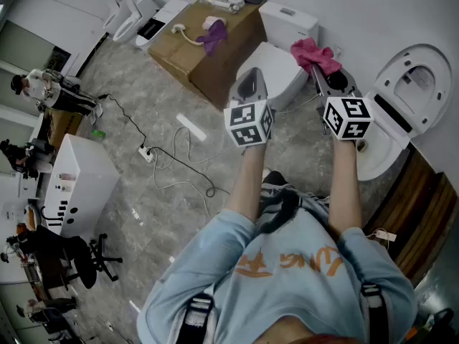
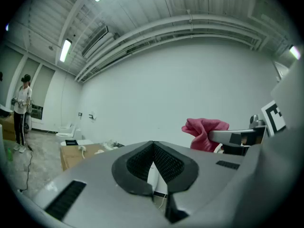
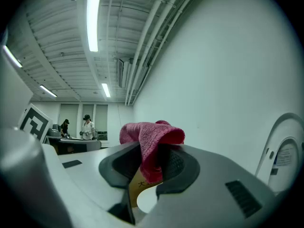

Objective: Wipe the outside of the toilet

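The white toilet [image 1: 276, 74] with its lid down and its tank [image 1: 288, 21] stands against the wall ahead of me. My right gripper [image 1: 324, 69] is shut on a pink cloth [image 1: 314, 53], held up over the toilet's right side; in the right gripper view the cloth [image 3: 151, 137] bulges out from between the closed jaws. My left gripper [image 1: 247, 77] hangs above the toilet's left edge, shut with nothing in it. In the left gripper view its jaw pads meet at the left gripper [image 2: 153, 145] tips, and the pink cloth [image 2: 205, 129] shows to the right.
A second toilet [image 1: 401, 102] with its lid raised stands at the right. A cardboard box [image 1: 208, 45] carrying a purple rag [image 1: 214, 35] sits left of the tank. Cables and a power strip [image 1: 147, 153] lie on the floor, near a white cabinet [image 1: 77, 185] and an office chair [image 1: 84, 258].
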Demonstrator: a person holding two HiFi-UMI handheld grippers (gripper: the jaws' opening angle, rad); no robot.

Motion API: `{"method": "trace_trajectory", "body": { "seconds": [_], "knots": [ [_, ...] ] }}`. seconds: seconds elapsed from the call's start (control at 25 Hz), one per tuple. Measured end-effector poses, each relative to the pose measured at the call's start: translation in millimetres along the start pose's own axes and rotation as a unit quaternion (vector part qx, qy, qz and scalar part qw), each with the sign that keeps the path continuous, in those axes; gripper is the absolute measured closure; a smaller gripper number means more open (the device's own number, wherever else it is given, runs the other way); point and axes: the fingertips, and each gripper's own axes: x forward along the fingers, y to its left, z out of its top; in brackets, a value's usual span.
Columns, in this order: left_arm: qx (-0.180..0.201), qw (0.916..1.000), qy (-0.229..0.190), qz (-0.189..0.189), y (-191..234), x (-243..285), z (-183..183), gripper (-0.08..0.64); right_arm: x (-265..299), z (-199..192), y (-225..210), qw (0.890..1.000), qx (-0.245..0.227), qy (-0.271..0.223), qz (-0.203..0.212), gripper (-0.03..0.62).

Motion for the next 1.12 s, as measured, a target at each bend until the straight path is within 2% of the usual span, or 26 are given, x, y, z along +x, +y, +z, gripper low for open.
{"method": "trace_trajectory", "body": {
  "seconds": [0.2, 0.48, 0.6, 0.72, 0.84, 1.0, 1.12],
  "knots": [
    [0.004, 1.0, 0.002, -0.007, 16.5, 10.2, -1.7, 0.535, 24.7, -0.1, 5.8, 1.0, -0.003, -0.009, 0.0, 0.476],
    [-0.011, 0.9996, 0.025, 0.007, 63.4, 23.9, -19.6, 0.535, 61.6, -23.3, 1.6, 0.998, 0.062, -0.003, -0.028, 0.474],
    [-0.03, 0.9982, 0.051, 0.014, 91.0, 31.8, -41.4, 0.535, 75.4, -26.8, -6.8, 0.995, 0.088, -0.015, -0.043, 0.474],
    [-0.045, 0.9959, 0.077, 0.016, 119.5, 47.6, -64.7, 0.535, 97.7, -48.1, -12.3, 0.992, 0.111, -0.008, -0.062, 0.474],
    [-0.065, 0.9932, 0.095, 0.017, 144.4, 57.7, -81.4, 0.535, 121.3, -67.5, 1.1, 0.991, 0.112, 0.018, -0.064, 0.474],
    [-0.107, 0.9862, 0.127, -0.004, 166.0, 87.3, -106.5, 0.535, 150.2, -86.1, 15.9, 0.992, 0.094, 0.061, -0.063, 0.474],
    [-0.127, 0.9831, 0.131, -0.017, 187.3, 110.3, -112.5, 0.535, 171.2, -95.1, 21.9, 0.991, 0.081, 0.077, -0.072, 0.474]
  ]
}}
